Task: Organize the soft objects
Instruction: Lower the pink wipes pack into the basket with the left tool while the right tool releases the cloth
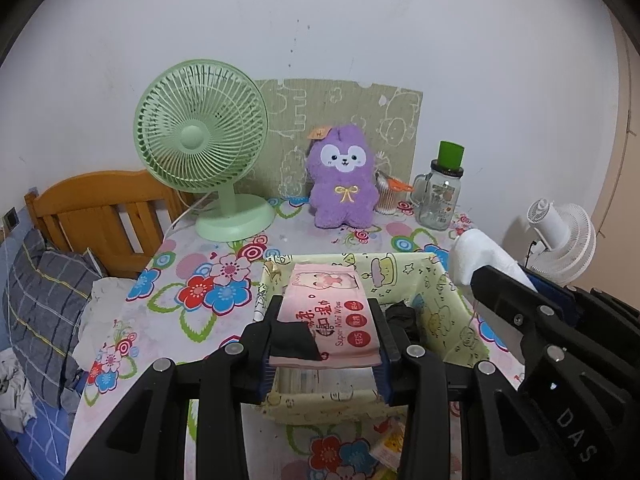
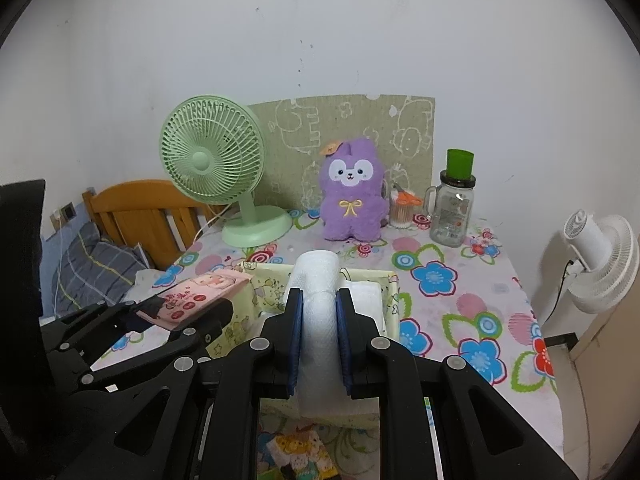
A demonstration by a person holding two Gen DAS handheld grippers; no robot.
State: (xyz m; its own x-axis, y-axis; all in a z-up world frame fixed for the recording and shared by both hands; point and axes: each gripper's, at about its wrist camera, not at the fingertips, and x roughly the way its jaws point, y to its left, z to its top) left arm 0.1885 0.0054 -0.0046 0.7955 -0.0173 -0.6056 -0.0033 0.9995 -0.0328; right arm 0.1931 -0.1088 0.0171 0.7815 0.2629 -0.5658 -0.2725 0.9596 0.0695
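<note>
My left gripper [image 1: 325,312] is shut on a pink pack of wet wipes [image 1: 326,312] and holds it over the yellow-green cartoon-print box [image 1: 444,280]. A black soft item [image 1: 400,314] lies in the box to the right of the pack. My right gripper [image 2: 318,308] is shut on a white rolled cloth [image 2: 316,280] above the same box [image 2: 394,292]. A folded white cloth [image 2: 366,296] lies inside the box. The right gripper [image 1: 486,276] with its roll shows at the right of the left wrist view. A purple plush toy [image 1: 344,176] sits upright at the back of the table.
A green desk fan [image 1: 200,136], a glass jar with a green lid [image 1: 440,196] and a cup of cotton swabs [image 1: 388,196] stand at the back. A wooden bed frame [image 1: 100,208] and pillow lie left. A white fan [image 2: 600,256] stands right. Small packets [image 2: 296,452] lie near the table's front edge.
</note>
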